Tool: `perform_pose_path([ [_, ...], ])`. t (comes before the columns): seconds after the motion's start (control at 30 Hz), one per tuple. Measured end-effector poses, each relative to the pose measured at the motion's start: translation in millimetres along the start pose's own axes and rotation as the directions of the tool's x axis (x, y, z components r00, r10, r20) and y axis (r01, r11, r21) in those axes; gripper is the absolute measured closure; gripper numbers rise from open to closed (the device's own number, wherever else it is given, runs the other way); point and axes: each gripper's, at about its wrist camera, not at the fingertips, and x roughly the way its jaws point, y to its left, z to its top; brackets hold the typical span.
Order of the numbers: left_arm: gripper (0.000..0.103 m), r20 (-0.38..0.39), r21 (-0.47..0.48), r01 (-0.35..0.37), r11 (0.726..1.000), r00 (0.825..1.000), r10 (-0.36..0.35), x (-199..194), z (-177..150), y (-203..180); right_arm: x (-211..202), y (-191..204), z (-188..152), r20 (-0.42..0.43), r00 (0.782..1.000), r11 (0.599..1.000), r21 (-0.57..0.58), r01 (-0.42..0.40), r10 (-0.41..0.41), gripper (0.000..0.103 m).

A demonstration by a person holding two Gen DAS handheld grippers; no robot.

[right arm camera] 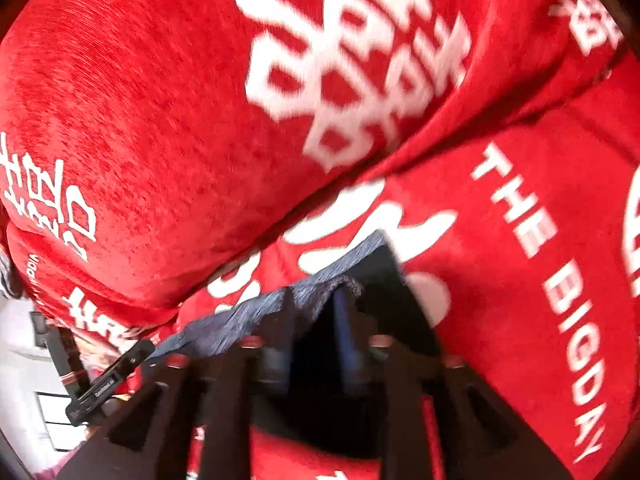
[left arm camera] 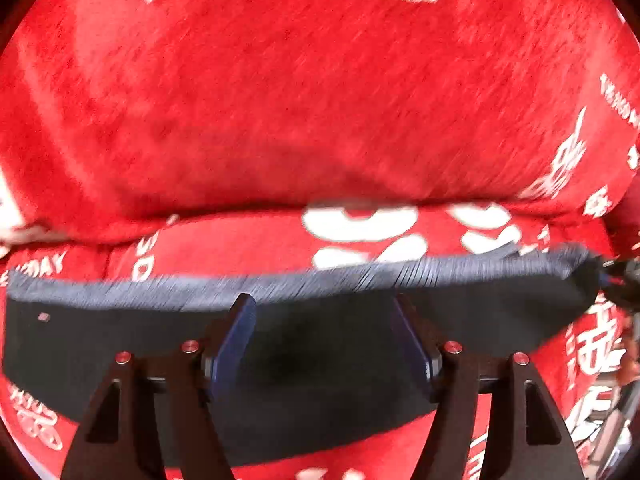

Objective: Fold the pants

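Left wrist view: my left gripper (left arm camera: 322,316) has its fingers spread, nothing between them; the dark pants (left arm camera: 280,352) lie under and just ahead.
Pants axis: the grey-blue waistband (left arm camera: 280,284) runs left to right across mid-frame, over the red printed blanket (left arm camera: 320,100).
Right gripper (right arm camera: 316,304): clamped on a waistband corner, lower centre of frame.
Nearer hand: the right, already holding; I judge the left must close on the band next.

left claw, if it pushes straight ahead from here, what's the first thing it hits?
Probably the dark pants: the left claw stands open right over them, their grey waistband edge just ahead. Past that come the red printed blanket and the red pillow. Depth is unclear under blur.
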Motion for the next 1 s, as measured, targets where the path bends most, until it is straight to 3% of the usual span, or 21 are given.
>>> perform_pose_path([
  [0.07,0.033,-0.057,-0.003,-0.053,0.999,0.997,0.053,11.4,-18.9,9.4,-9.7,-9.6,-10.8,0.014,0.999,0.999,-0.007,0.052,-0.052,0.052],
  [0.13,0.033,-0.106,-0.01,-0.094,0.996,0.99,0.092,22.8,-36.0,17.2,-6.1,-20.8,-28.7,-0.026,0.996,0.996,0.018,0.084,-0.083,0.052],
  [0.27,0.033,-0.181,-0.075,-0.141,0.987,0.975,0.126,45.4,-69.6,29.6,16.2,-59.9,-63.8,-0.123,0.99,0.989,0.125,0.077,-0.061,0.052],
  [0.33,0.033,-0.192,-0.106,-0.145,0.984,0.974,0.122,52.0,-75.6,31.5,30.3,-69.3,-65.5,-0.116,0.993,0.984,0.17,0.053,-0.033,0.054],
  [0.37,0.033,-0.192,-0.112,-0.145,0.983,0.974,0.122,52.9,-75.4,31.5,35.2,-71.1,-63.5,-0.106,0.994,0.981,0.19,0.042,-0.022,0.069],
  [0.4,0.033,-0.19,-0.112,-0.149,0.982,0.974,0.126,52.8,-75.1,31.1,42.0,-71.6,-58.9,-0.104,0.995,0.977,0.211,0.022,0.0,0.096],
  [0.5,0.033,-0.191,-0.089,-0.173,0.981,0.969,0.153,52.0,-75.8,30.5,38.3,-60.1,-51.1,-0.075,0.997,0.982,0.189,0.015,-0.001,0.096],
  [0.57,0.033,-0.202,-0.099,-0.187,0.977,0.966,0.164,50.3,-75.0,33.8,38.2,-60.7,-53.2,-0.112,0.991,0.984,0.154,0.095,-0.078,0.096],
  [0.63,0.033,-0.182,-0.121,-0.186,0.975,0.97,0.162,41.5,-69.2,39.0,43.7,-66.1,-56.0,-0.171,0.973,0.973,0.148,0.178,-0.152,0.084],
  [0.67,0.033,-0.154,-0.118,-0.185,0.976,0.974,0.167,35.5,-62.8,40.0,38.6,-67.7,-57.3,-0.164,0.969,0.967,0.146,0.21,-0.186,0.072],
  [0.73,0.033,-0.122,-0.087,-0.191,0.978,0.976,0.18,33.0,-54.7,38.5,20.8,-55.3,-55.0,-0.097,0.97,0.967,0.107,0.232,-0.222,0.072],
  [0.8,0.033,-0.116,-0.042,-0.202,0.978,0.974,0.196,45.5,-43.8,31.9,12.1,-28.7,-53.1,-0.033,0.976,0.976,-0.003,0.217,-0.217,0.072],
  [0.87,0.033,-0.117,-0.029,-0.225,0.974,0.968,0.22,62.2,-29.6,25.1,31.1,7.0,-51.1,-0.06,0.977,0.967,-0.17,0.192,-0.205,0.072],
  [1.0,0.031,-0.093,-0.109,-0.255,0.961,0.965,0.246,92.9,-4.1,28.6,86.2,39.3,-46.2,-0.083,0.966,0.919,-0.338,0.204,-0.245,0.072],
])
